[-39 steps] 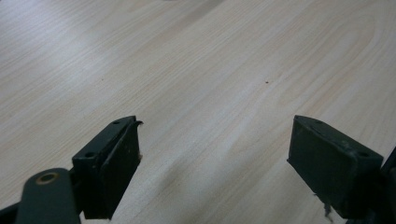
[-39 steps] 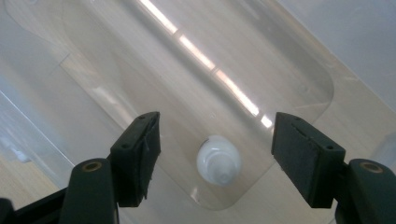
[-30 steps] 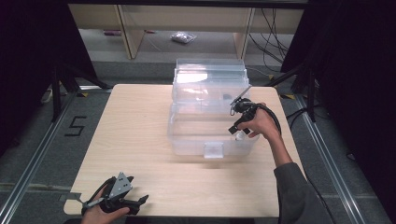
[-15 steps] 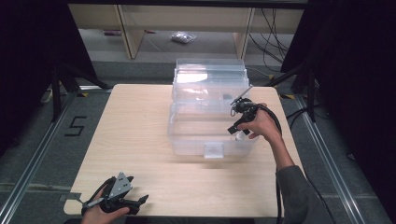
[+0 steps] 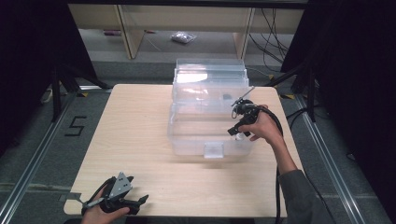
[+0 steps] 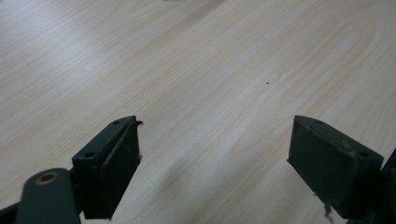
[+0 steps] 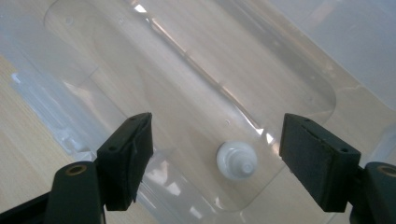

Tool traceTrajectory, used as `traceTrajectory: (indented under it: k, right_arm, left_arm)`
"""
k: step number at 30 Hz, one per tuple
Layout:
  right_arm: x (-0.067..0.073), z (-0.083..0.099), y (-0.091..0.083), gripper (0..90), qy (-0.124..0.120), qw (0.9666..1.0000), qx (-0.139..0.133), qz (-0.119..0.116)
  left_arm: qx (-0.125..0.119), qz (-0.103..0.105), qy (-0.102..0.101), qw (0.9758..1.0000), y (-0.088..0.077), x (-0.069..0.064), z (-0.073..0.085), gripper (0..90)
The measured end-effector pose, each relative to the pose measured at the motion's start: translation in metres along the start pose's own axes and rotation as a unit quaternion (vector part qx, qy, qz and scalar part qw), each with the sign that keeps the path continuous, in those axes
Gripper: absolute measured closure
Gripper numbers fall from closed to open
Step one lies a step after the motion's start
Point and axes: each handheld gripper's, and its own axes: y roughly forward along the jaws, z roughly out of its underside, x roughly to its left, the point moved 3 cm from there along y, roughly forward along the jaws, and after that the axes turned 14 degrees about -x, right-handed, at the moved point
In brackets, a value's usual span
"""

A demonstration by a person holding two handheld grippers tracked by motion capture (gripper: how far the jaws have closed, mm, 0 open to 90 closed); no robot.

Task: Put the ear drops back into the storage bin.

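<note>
Right now the right gripper (image 5: 238, 132) hangs over the clear plastic box (image 5: 210, 112) at frame centre, jaws apart after opening, a small white bottle (image 7: 236, 160) lying loose below; the left gripper (image 5: 140, 201) rests open, lower left.

table (image 5: 140, 140): light wood-grain top, spreading under and between both tongs
floor marking "5" (image 5: 74, 126): on the grey floor, beyond the left tongs and to their left
shelf unit (image 5: 126, 28): pale wood, past the table's far edge, well apart from both tongs
small bag (image 5: 183, 37): crumpled, clear, on the floor by the shelf
cables (image 5: 271, 28): dark, hanging far beyond the right tongs
</note>
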Motion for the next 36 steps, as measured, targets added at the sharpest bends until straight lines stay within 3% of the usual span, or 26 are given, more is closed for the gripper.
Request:
traceTrajectory:
  k: [1, 2, 15, 18, 29, 36]
  right_arm:
    - [0.001, 0.0, -0.001, 26.7, 0.009, 1.0, 0.001, 0.001]
    - [0.0, 0.0, -0.001, 26.7, -0.003, 1.0, -0.007, -0.002]
    - [0.013, 0.003, -0.01, 26.4, 0.005, 0.9998, -0.019, -0.007]
    - [0.013, 0.004, -0.013, 26.4, -0.004, 0.9996, -0.027, -0.008]
    - [0.019, 0.01, -0.024, 26.3, 0.008, 0.9986, -0.05, -0.013]
    - [0.025, 0.014, -0.031, 26.3, -0.005, 0.9979, -0.062, -0.015]
  left_arm:
    - [0.0, 0.001, 0.0, 1.0, 0.0, 0.0, 0.0, 16.0]
    - [0.005, 0.002, 0.006, 1.0, 0.0, 0.001, 0.0, 16.0]
    - [0.0, -0.002, 0.001, 1.0, 0.001, 0.0, 0.0, 16.0]
    - [0.0, 0.0, 0.0, 1.0, 0.0, 0.0, 0.0, 16.0]
    - [0.004, 0.002, 0.005, 1.0, 0.0, 0.0, 0.0, 16.0]
    - [0.004, 0.002, 0.005, 1.0, 0.0, 0.0, 0.0, 16.0]
